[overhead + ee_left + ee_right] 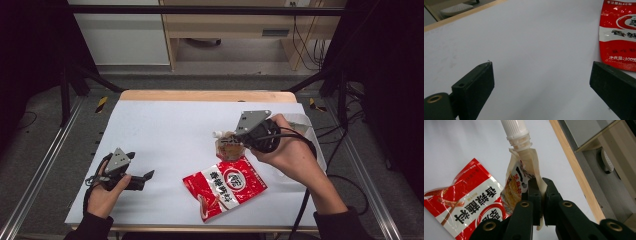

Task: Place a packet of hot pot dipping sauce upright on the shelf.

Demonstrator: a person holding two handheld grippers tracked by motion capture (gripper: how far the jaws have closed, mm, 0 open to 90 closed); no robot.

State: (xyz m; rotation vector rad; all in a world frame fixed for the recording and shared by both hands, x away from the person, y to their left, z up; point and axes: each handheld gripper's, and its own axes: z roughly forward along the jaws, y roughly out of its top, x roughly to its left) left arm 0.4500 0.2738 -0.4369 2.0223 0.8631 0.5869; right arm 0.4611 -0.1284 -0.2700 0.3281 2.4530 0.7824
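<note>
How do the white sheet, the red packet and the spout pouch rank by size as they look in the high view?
1. White sheet, by far the largest.
2. Red packet.
3. Spout pouch, the smallest, though the right gripper covers part of it and lifts it nearer the camera.

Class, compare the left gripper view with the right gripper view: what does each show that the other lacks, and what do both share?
Left gripper view alone: the left tool with its jaws wide apart, nothing between them, over bare white table.

Right gripper view alone: the right tool shut on a spouted pouch with a white cap, plus the wooden table edge.

Both: the red and white packet lying flat on the white table.
</note>
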